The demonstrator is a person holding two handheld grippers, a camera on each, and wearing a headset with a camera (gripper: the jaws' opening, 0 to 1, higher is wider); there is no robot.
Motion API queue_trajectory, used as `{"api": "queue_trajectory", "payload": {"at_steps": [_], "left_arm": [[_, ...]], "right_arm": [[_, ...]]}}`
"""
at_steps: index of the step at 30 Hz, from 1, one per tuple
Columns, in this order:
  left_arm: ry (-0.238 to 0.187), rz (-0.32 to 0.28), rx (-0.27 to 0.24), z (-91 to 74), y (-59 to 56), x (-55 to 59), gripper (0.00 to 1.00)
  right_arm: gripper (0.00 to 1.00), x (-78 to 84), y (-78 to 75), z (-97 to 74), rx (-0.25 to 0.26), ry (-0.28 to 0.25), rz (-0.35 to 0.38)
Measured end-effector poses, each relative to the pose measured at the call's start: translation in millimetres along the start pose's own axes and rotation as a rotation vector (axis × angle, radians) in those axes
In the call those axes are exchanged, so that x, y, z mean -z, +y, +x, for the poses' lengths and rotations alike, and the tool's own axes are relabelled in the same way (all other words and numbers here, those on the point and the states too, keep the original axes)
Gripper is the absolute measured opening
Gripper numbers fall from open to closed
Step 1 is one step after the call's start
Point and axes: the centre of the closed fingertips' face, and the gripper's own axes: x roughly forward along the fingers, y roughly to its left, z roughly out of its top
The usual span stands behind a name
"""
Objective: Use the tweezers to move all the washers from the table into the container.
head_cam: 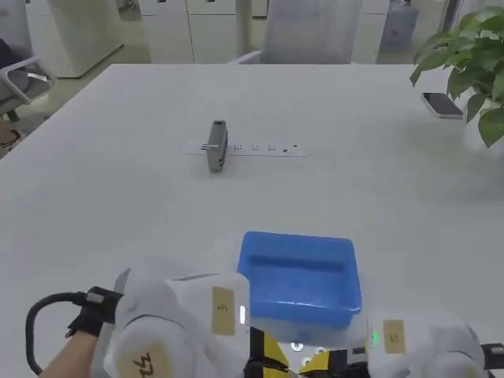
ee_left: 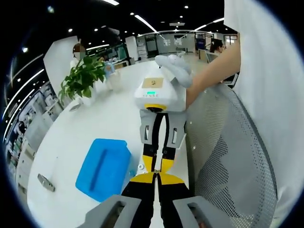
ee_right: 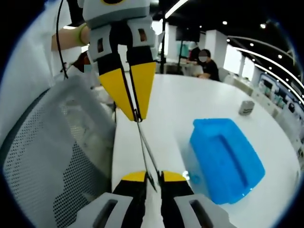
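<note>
Thin metal tweezers (ee_right: 144, 147) run between the two grippers, which face each other tip to tip at the table's near edge. My right gripper (ee_right: 153, 179) is shut on one end. My left gripper (ee_right: 136, 116) pinches the other end between its yellow jaws. In the left gripper view, my left gripper (ee_left: 156, 176) meets the right gripper (ee_left: 157, 164) head-on. The blue container (head_cam: 299, 309) stands just beyond them; it is also seen at the left (ee_left: 102, 168) and at the right (ee_right: 209, 190). In the head view the left gripper (head_cam: 276, 362) and right gripper (head_cam: 315, 361) sit at the bottom.
A white power strip with a grey adapter (head_cam: 218, 146) lies mid-table. A phone (head_cam: 441, 105) and a leafy plant (head_cam: 472, 63) are at the far right. A mesh chair back (ee_left: 228, 156) is close behind the grippers.
</note>
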Motion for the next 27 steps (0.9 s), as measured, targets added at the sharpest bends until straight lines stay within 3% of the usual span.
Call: {"api": "queue_trajectory", "payload": {"at_steps": [9,17,27], "left_arm": [[0.008,-0.013,0.001,2.4,8.3,-0.3,0.00],[-0.005,-0.042,0.024,6.1,16.1,-3.1,0.00],[0.023,0.019,0.064,9.6,15.0,-7.5,0.00]], "right_arm": [[0.08,-5.6,-2.4,11.2,-0.020,-0.032,0.047],[0.08,-5.7,-5.2,9.3,0.001,-0.056,0.099],[0.07,-7.6,-9.7,4.0,0.029,-0.068,0.106]]}}
